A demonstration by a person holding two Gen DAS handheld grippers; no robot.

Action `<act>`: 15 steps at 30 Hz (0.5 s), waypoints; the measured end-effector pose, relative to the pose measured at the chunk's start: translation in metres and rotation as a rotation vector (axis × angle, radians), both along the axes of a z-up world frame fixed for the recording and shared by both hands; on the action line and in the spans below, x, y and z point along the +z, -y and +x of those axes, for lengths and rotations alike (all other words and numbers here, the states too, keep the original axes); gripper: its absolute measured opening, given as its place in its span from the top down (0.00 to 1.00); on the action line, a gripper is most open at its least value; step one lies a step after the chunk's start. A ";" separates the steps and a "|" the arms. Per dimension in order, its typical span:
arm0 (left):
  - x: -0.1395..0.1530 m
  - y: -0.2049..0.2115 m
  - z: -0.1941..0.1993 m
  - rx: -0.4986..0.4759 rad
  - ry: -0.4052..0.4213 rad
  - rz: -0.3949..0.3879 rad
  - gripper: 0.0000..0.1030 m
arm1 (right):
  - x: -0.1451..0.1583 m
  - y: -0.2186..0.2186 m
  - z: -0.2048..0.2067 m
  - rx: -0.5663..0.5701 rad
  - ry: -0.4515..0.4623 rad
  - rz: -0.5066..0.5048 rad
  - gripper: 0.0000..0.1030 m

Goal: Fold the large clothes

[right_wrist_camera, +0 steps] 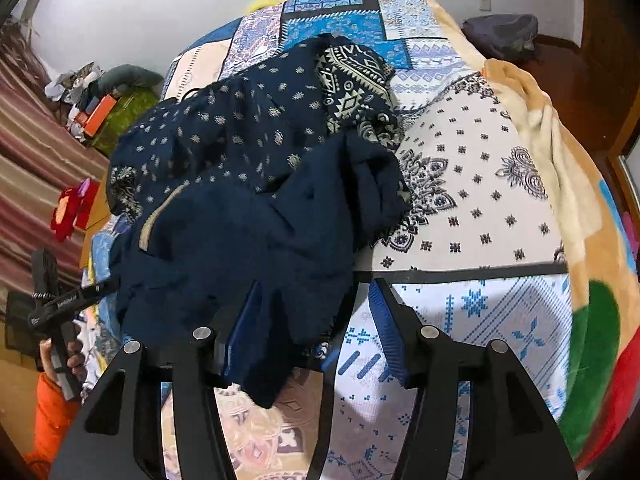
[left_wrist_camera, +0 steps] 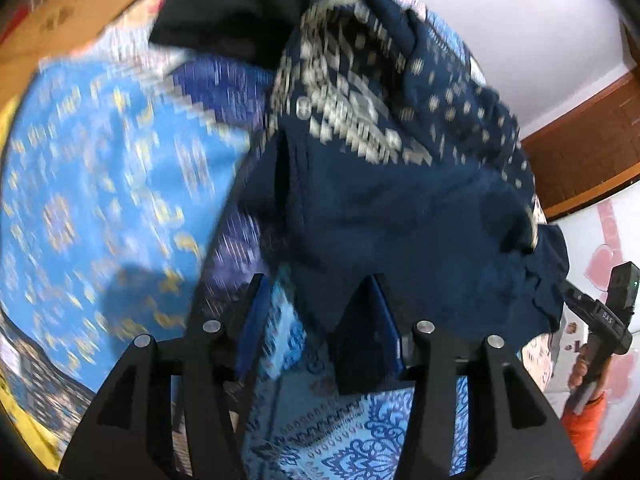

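A large navy garment with cream dots and a geometric band lies crumpled on the patchwork bedspread. My right gripper is open, its fingers spread over the garment's near hem, which drapes across the left finger. In the left wrist view the same garment bunches up in front, blurred. My left gripper is open, with a fold of navy cloth hanging between its fingers and over the right finger. The right gripper's body shows at the far right there.
A cardboard box and a black cloth lie beyond the garment. Clutter and a striped curtain stand left of the bed. A beige fleece blanket edges the bed's right side. The left gripper's body is at the bed's left edge.
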State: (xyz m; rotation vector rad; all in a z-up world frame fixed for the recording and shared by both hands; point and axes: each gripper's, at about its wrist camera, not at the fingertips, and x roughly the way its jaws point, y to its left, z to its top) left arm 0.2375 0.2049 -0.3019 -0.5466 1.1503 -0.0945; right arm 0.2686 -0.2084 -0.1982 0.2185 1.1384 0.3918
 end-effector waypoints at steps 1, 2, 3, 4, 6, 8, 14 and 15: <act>-0.005 0.003 -0.002 -0.004 -0.011 -0.019 0.52 | 0.000 -0.001 -0.002 -0.004 0.014 -0.001 0.49; -0.007 0.006 -0.002 -0.001 -0.012 -0.032 0.52 | 0.000 -0.002 -0.001 -0.011 0.019 0.004 0.47; -0.006 0.008 -0.001 0.008 -0.004 -0.032 0.52 | -0.001 -0.003 0.000 -0.014 0.017 0.018 0.47; -0.004 0.011 0.000 0.010 0.010 -0.036 0.52 | -0.001 -0.004 0.002 -0.015 0.015 0.034 0.47; 0.002 0.017 0.003 0.004 0.032 -0.057 0.52 | -0.005 -0.007 0.007 -0.011 0.006 0.073 0.47; 0.008 0.026 0.007 -0.009 0.051 -0.061 0.52 | -0.008 -0.011 0.009 -0.020 0.001 0.085 0.56; 0.035 0.045 0.012 -0.071 0.115 0.071 0.95 | -0.005 -0.021 0.001 0.022 -0.022 0.137 0.91; 0.044 0.045 0.011 -0.071 0.137 0.067 0.96 | 0.003 -0.022 -0.003 0.032 0.004 0.136 0.92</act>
